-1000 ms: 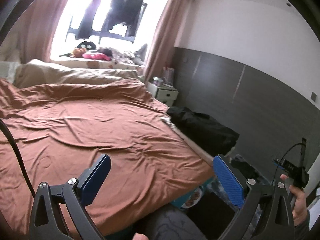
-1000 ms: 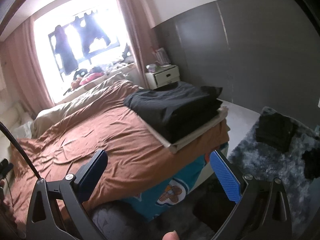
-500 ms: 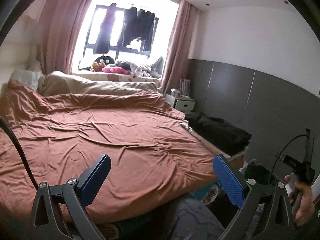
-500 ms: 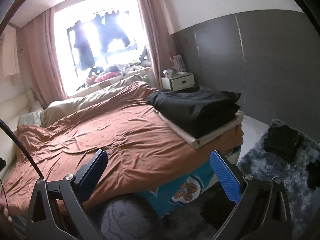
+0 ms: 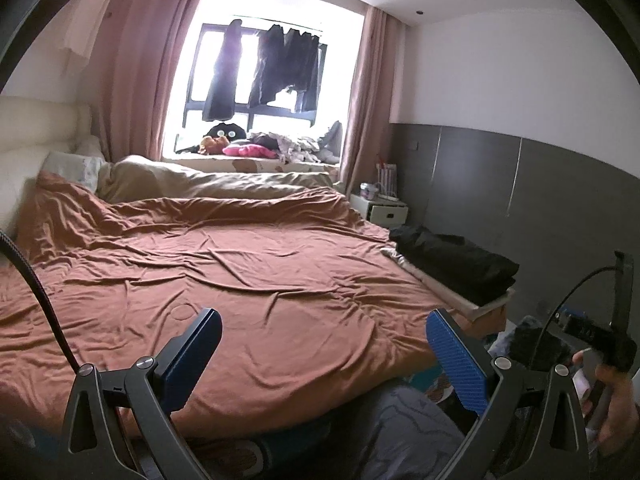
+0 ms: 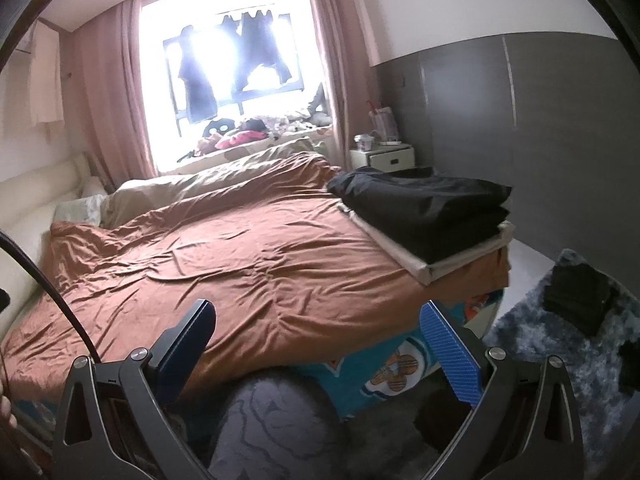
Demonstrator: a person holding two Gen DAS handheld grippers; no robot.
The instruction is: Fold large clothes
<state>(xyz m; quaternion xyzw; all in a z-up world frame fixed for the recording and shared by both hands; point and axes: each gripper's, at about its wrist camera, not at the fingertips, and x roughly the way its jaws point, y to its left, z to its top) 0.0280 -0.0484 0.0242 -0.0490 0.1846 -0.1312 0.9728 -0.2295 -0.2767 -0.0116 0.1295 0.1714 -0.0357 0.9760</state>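
At the far left, a black cable (image 5: 36, 292) is arcing down past the cream headboard (image 5: 36, 140). The left hand-held gripper (image 5: 326, 354) is hovering over the foot of the bed, its blue pads (image 5: 458, 364) spread wide and gripping nothing. A wrinkled rust-brown duvet (image 5: 240, 272) is covering the bed, with a beige blanket (image 5: 224, 182) bunching along its far edge under the window (image 5: 256, 80), where dark garments are hanging. Toward the right, the folded black clothes (image 6: 424, 208) are lying stacked on a pale flat pad (image 6: 464, 260) at the bed's right edge, near the white nightstand (image 6: 384, 158). The right hand-held gripper (image 6: 320, 354) is likewise hanging open and empty. Farther right, another dark garment (image 6: 576, 300) is lying on the shaggy grey rug (image 6: 532, 336).
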